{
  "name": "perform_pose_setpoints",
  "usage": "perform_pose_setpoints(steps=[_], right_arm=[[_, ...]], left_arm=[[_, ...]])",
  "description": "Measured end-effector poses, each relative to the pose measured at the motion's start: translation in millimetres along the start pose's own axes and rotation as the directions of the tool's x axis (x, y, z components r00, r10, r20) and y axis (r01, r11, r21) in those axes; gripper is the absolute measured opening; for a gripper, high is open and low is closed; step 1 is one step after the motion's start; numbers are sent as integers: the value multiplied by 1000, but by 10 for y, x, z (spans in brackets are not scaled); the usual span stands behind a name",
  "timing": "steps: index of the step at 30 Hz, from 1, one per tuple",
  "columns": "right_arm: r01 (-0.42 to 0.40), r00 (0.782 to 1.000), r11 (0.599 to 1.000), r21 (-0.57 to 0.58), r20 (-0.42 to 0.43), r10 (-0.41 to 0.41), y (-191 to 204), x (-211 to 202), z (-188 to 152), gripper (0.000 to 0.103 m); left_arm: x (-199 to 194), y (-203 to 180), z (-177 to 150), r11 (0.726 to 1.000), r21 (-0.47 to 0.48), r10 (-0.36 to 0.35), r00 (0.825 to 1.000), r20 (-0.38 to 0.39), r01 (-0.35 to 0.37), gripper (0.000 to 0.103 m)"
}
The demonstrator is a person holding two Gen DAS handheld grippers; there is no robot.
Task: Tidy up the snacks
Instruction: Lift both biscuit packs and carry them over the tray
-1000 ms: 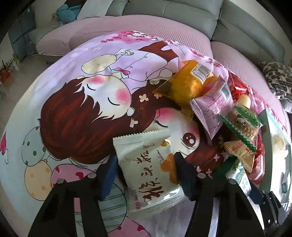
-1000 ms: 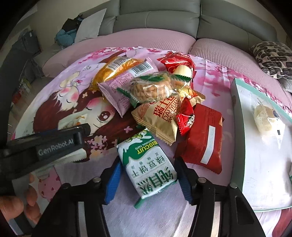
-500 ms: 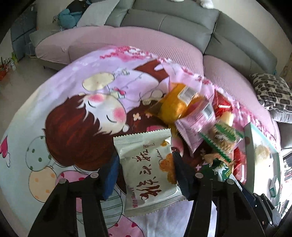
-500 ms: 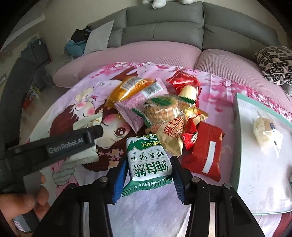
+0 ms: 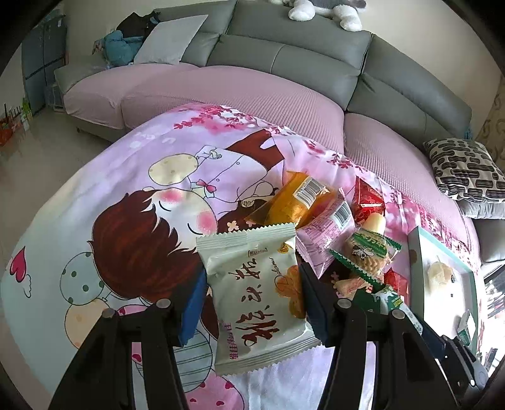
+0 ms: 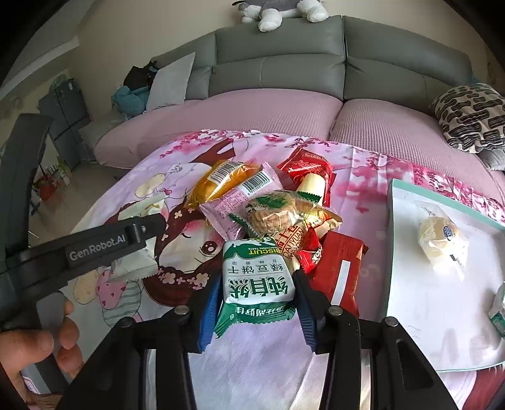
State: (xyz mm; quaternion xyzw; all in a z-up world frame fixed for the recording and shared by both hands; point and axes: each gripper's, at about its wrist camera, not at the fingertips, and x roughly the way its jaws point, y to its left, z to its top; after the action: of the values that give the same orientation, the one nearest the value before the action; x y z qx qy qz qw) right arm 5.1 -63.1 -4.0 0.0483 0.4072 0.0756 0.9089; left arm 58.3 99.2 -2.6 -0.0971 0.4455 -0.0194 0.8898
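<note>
Closest in, both grippers have a snack each. The left gripper [image 5: 249, 302] is clamped on a pale cream packet [image 5: 255, 299] with red brush lettering, blue pads [image 5: 192, 306] pressed against its two sides, packet lifted off the cartoon blanket [image 5: 126, 195]. The right gripper [image 6: 255, 306] has a green-and-white biscuit pack [image 6: 257, 277] between its pads, and its jaws are closing in on it, the pack pinched at both edges. A hand [image 6: 38, 343] shows low on the left in the right view, holding the other tool.

Just behind the biscuit pack sits the rest of the pile: a red packet [image 6: 339, 274], a tan packet [image 6: 293, 239], a clear bag of round crackers [image 6: 274, 214], a pink packet [image 6: 233, 205], an orange one [image 6: 221, 179] and a red wrapper [image 6: 307, 167], all overlapping. Off to the right there's a white tray [image 6: 419, 315] with a teal rim, with a wrapped bun [image 6: 438, 239] lying on it.

Further back is the pink-covered grey sofa [image 6: 284, 72], with a patterned cushion [image 6: 470, 116] and a plush toy [image 6: 281, 9] on top.
</note>
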Motion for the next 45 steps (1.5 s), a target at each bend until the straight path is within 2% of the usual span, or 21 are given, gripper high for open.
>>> perform_pose_setpoints(steps=[11, 17, 25, 31, 36, 45], right_arm=[[-20, 998, 1000, 7, 55, 19, -22, -209, 51, 46], [-19, 999, 1000, 6, 50, 18, -22, -205, 52, 46], [-2, 996, 999, 45, 91, -2, -170, -365, 80, 47], [50, 989, 993, 106, 135, -64, -477, -589, 85, 47], [110, 975, 974, 199, 166, -144, -881, -823, 44, 47], [228, 935, 892, 391, 167, -313, -1705, -1247, -219, 46]], left_arm=[[-90, -3, 16, 1000, -2, -3, 1000, 23, 3, 59], [-128, -20, 22, 1000, 2, -7, 999, 31, 6, 59], [-250, -283, 27, 998, 55, -41, 997, 59, 38, 59], [-338, -597, 8, 991, 107, -90, 993, 73, 82, 59], [-421, -951, -42, 976, 179, -139, 987, 80, 122, 59], [-506, -1649, -218, 929, 317, -221, 973, 70, 188, 59]])
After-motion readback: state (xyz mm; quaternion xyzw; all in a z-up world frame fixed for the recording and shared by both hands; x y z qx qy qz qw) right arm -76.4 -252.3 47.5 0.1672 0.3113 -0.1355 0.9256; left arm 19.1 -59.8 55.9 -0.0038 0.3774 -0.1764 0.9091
